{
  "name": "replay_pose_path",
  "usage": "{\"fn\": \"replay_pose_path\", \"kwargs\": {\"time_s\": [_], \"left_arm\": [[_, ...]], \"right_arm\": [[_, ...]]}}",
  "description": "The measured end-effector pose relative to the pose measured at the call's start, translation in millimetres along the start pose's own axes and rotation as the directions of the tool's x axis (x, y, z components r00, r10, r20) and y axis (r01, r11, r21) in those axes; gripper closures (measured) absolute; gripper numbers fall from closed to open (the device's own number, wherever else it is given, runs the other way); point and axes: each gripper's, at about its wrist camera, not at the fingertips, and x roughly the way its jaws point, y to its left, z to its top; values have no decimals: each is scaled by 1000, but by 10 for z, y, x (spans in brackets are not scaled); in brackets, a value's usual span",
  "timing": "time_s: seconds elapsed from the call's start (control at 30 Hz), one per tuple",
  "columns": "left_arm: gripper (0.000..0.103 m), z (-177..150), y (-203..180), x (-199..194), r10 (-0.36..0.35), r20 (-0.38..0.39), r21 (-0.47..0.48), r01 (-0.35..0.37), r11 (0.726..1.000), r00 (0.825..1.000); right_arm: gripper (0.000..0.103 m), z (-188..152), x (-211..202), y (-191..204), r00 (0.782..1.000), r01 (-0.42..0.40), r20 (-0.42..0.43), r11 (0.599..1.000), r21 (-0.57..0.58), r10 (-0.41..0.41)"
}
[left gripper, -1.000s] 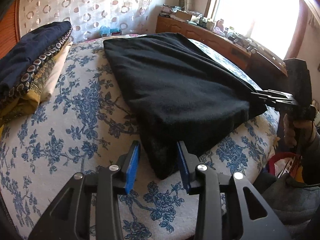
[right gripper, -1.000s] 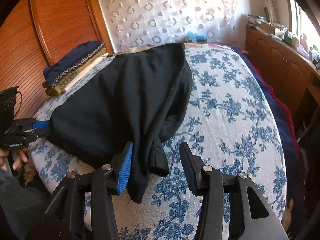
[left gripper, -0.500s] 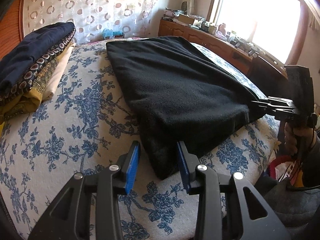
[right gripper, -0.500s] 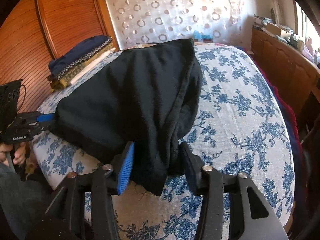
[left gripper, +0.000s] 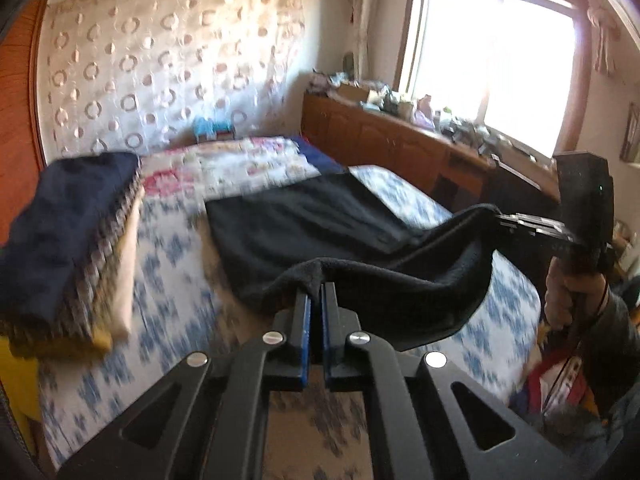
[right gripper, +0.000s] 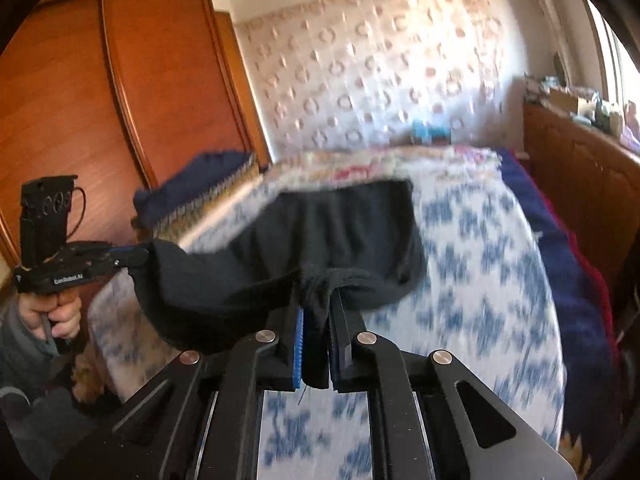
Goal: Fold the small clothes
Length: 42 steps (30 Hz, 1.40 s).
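Left wrist view: bare floral bedspread (left gripper: 168, 280) lies between the black garment (left gripper: 304, 220) and the folded stack (left gripper: 68, 240) by the bed's edge; the left gripper (left gripper: 316, 300) is clenched on the garment's near corner. Right wrist view alone shows the wardrobe (right gripper: 120, 100); the right gripper (right gripper: 316, 312) grasps bunched fabric, the garment's far end on the bed

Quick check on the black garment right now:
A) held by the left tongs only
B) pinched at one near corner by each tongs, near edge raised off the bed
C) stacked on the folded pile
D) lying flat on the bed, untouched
B: the left tongs and right tongs are each clamped on a near corner of the black garment, whose near edge sags between them above the floral bedspread.
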Motion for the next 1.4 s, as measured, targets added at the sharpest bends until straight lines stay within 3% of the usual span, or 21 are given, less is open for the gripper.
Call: {"fn": "replay_pose_path", "kwargs": {"time_s": [0.37, 0.63, 1.03, 1.2, 1.27, 1.4], "left_arm": [[102, 535, 375, 394, 69, 38, -54, -66, 996, 997], [102, 808, 701, 841, 100, 1, -82, -100, 992, 995], [101, 948, 1069, 1433, 124, -75, -135, -133, 982, 989], [96, 959, 1072, 1477, 124, -76, -119, -132, 984, 989], [83, 981, 1028, 1422, 147, -59, -95, -152, 984, 987], [74, 1019, 982, 1306, 139, -31, -69, -141, 988, 990]], "right_arm": [[96, 647, 388, -259, 1000, 12, 24, 999, -50, -11], [96, 981, 894, -491, 1000, 23, -17, 998, -62, -24], [96, 1187, 1660, -911, 995, 28, -101, 1000, -8, -29], [96, 1180, 1823, -994, 990, 31, -135, 999, 8, -30], [96, 1173, 1832, -1006, 990, 39, -136, 999, 0, -39], [86, 1208, 1805, -991, 988, 71, -135, 997, -25, -74]]}}
